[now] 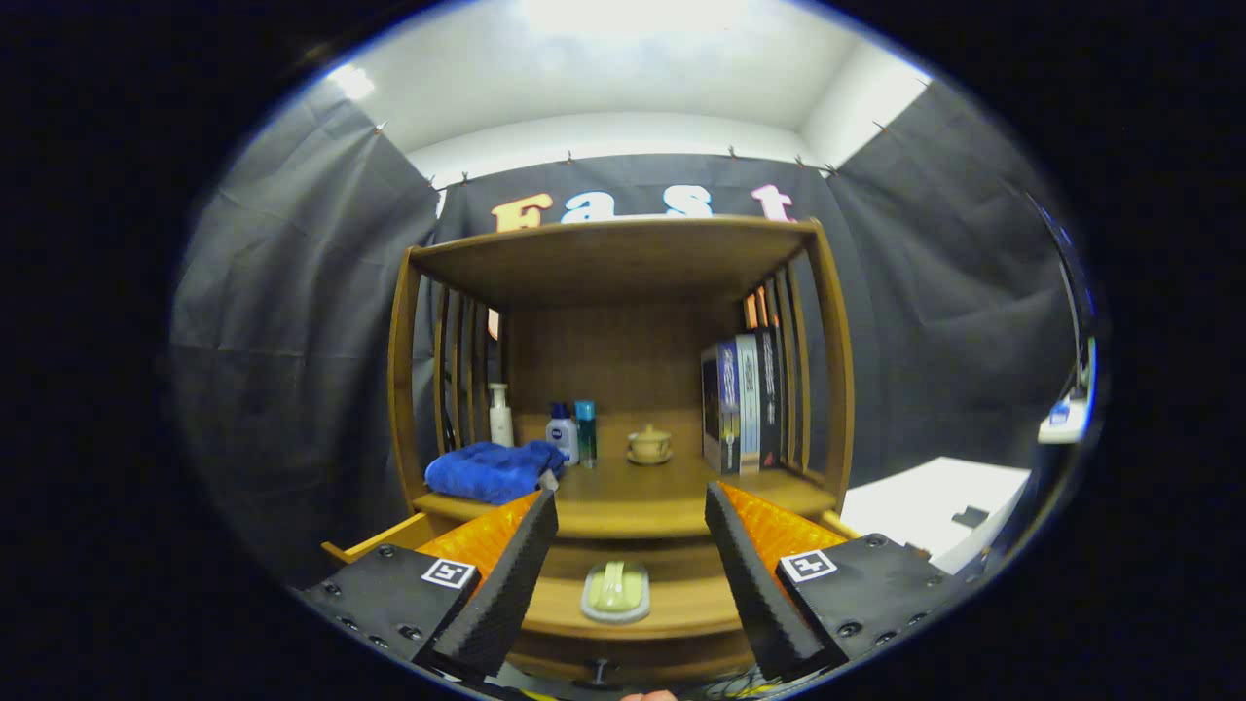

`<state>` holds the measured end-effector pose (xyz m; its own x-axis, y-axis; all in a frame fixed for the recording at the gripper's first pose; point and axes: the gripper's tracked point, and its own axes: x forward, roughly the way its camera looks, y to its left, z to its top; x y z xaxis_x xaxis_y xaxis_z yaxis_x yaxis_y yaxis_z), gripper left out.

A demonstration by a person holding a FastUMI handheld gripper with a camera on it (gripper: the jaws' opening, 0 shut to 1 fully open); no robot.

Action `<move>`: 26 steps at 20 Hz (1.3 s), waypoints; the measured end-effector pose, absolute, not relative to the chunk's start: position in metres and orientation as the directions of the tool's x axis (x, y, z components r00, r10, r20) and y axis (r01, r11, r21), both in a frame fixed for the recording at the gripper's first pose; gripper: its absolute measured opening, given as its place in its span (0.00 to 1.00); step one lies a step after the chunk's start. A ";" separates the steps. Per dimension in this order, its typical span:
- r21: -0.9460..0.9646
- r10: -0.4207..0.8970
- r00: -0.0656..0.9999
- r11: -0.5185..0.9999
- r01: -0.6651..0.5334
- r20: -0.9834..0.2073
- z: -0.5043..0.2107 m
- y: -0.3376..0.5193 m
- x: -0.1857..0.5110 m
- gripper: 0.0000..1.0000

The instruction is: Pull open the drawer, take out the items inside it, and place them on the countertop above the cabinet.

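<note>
Lying in the pulled-out drawer [672, 608], a pale green brush-like item with a handle [615, 591] is seen between the fingers and just ahead of them, below the level of their tips. The gripper [631, 521] is held wide apart and empty, nothing being pressed by either finger. Just beyond the tips the countertop [642, 497] is spread, already crowded: a blue cloth [487, 470] past the left finger, bottles [569, 433] and a small lidded pot [648, 444] farther back, books [745, 404] beyond the right finger. A miss is judged possible, since the item lies low and flat and a shallow descent could let the fingers strike the drawer's front edge or skid over the handle. On placement, the cloth or pot could be knocked if the bare central strip is overshot.
</note>
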<state>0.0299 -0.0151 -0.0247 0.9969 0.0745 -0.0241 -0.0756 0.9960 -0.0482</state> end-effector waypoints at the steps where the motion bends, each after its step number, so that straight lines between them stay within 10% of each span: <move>1: -0.057 0.095 0.995 0.994 -0.096 -0.021 -0.012 -0.009 0.039 0.98; 26: 0.074 0.118 0.549 0.992 -0.102 -0.828 -0.244 0.036 0.133 0.95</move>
